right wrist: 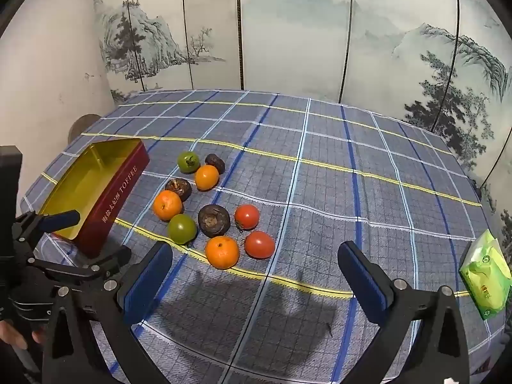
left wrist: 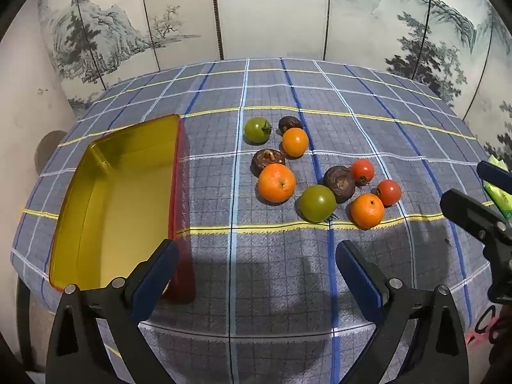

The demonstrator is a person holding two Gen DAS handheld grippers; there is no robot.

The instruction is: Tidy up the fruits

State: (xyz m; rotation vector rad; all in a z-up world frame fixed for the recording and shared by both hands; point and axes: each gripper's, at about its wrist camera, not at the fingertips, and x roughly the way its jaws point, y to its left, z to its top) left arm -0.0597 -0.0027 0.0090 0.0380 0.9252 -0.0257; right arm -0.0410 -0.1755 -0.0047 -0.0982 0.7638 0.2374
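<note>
Several fruits lie in a cluster on the checked tablecloth: oranges [left wrist: 276, 183] [right wrist: 222, 252], green tomatoes [left wrist: 317, 203] [right wrist: 182, 228], red tomatoes [left wrist: 388, 192] [right wrist: 259, 244] and dark brown fruits [left wrist: 339, 183] [right wrist: 213, 220]. An open red tin [left wrist: 128, 198] [right wrist: 96, 188] with a gold inside stands empty to the left of them. My left gripper [left wrist: 256, 268] is open and empty, short of the fruits, beside the tin's near corner. My right gripper [right wrist: 256, 272] is open and empty, just short of the nearest orange. Each gripper shows at the edge of the other's view.
A green tissue pack [right wrist: 486, 275] [left wrist: 497, 188] lies at the table's right edge. A painted folding screen [right wrist: 288, 32] stands behind the round table [right wrist: 352, 160]. The far half of the cloth holds nothing.
</note>
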